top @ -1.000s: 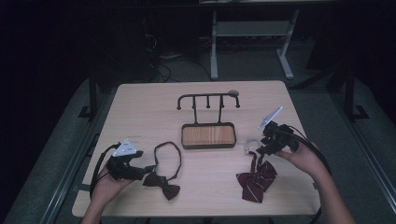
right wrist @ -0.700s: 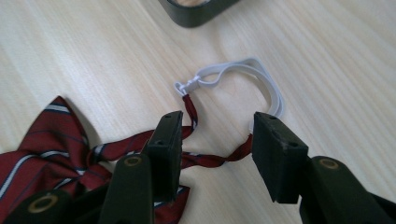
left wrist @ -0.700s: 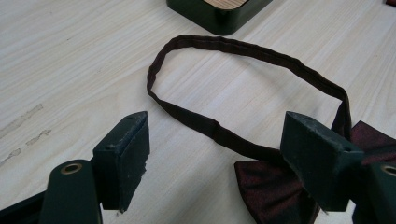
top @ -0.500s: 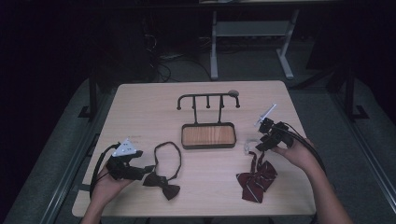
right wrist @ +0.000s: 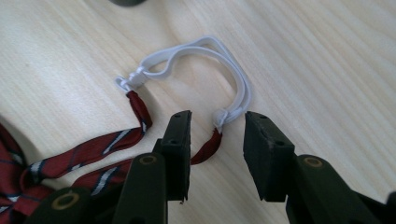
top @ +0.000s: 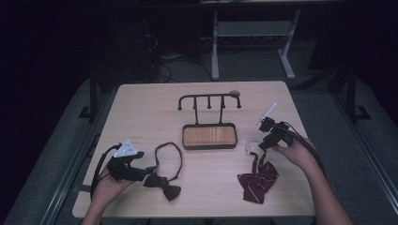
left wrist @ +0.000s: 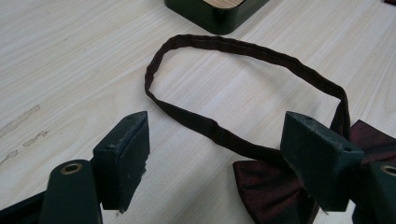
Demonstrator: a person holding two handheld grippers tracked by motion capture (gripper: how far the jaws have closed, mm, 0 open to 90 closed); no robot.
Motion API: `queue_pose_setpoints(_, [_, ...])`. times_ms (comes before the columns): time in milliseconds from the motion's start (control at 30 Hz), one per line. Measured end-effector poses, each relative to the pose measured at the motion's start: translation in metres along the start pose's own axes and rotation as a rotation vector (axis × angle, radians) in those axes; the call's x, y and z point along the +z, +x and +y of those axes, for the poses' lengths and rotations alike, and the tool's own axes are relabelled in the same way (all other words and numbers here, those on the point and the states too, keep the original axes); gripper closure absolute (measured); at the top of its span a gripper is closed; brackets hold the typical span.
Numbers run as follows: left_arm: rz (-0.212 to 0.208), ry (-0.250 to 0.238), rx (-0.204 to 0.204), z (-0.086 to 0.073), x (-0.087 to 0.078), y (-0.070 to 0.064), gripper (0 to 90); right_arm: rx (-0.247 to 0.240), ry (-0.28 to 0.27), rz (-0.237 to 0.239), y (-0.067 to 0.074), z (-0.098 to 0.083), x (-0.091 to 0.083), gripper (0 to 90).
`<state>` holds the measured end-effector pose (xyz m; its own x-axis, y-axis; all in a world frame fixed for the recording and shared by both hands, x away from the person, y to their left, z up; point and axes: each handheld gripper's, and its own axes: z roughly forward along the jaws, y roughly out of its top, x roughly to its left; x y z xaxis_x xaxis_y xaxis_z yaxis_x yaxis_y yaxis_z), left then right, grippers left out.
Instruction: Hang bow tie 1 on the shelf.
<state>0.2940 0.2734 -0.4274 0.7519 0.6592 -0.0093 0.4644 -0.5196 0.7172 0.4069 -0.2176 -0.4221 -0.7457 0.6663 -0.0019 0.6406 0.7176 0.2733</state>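
A dark maroon bow tie (top: 163, 188) with a strap loop (top: 169, 157) lies on the table's front left. My left gripper (top: 149, 169) rests beside it, open. Its jaws (left wrist: 215, 135) straddle the strap (left wrist: 243, 51), one jaw over the bow (left wrist: 271, 191). A red striped bow tie (top: 258, 180) lies at the front right, with a white elastic loop (top: 250, 145) at its top. My right gripper (top: 261, 145) hangs low over that loop. Its jaws (right wrist: 218, 123) have just been closing. The elastic's (right wrist: 233, 70) knotted end lies between them, untouched by the pads.
A black hook stand with a wooden tray base (top: 209, 136) stands at the table's middle; its corner (left wrist: 215, 14) shows in the left gripper view. The table's right edge runs just past my right hand. Table legs and cables stand on the dark floor behind.
My right gripper has dropped and shifted left toward the white elastic, and its jaws have narrowed. The left gripper and both bow ties have stayed in place.
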Motion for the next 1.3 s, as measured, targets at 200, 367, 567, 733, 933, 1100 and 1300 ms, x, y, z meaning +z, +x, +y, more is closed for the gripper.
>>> queue_pose_setpoints(200, [0.000,-0.009,-0.003,0.000,0.000,0.000,24.5,0.021,0.046,-0.003,-0.002,0.001,0.009,63.0])
queue_pose_setpoints(367, [-0.001,-0.005,0.002,0.000,0.001,0.000,24.5,0.025,0.072,-0.004,-0.003,0.001,0.013,65.4])
queue_pose_setpoints(567, [-0.002,-0.005,0.002,0.000,0.001,0.000,24.5,0.014,0.089,-0.019,-0.001,0.002,0.015,69.0])
queue_pose_setpoints(733, [-0.001,-0.006,0.002,0.000,0.001,0.000,24.5,0.003,0.099,-0.031,0.001,0.003,0.018,74.1])
queue_pose_setpoints(933, [-0.001,-0.006,0.001,0.000,0.001,-0.001,24.5,-0.014,0.108,-0.035,0.003,0.004,0.018,82.2])
queue_pose_setpoints(1100, [-0.001,-0.007,0.002,0.000,0.001,-0.001,24.5,-0.026,0.096,-0.027,0.004,0.003,0.013,84.6])
queue_pose_setpoints(1300, [-0.001,-0.002,0.002,0.000,0.002,-0.002,24.5,-0.049,0.051,-0.007,0.005,0.000,0.001,85.4])
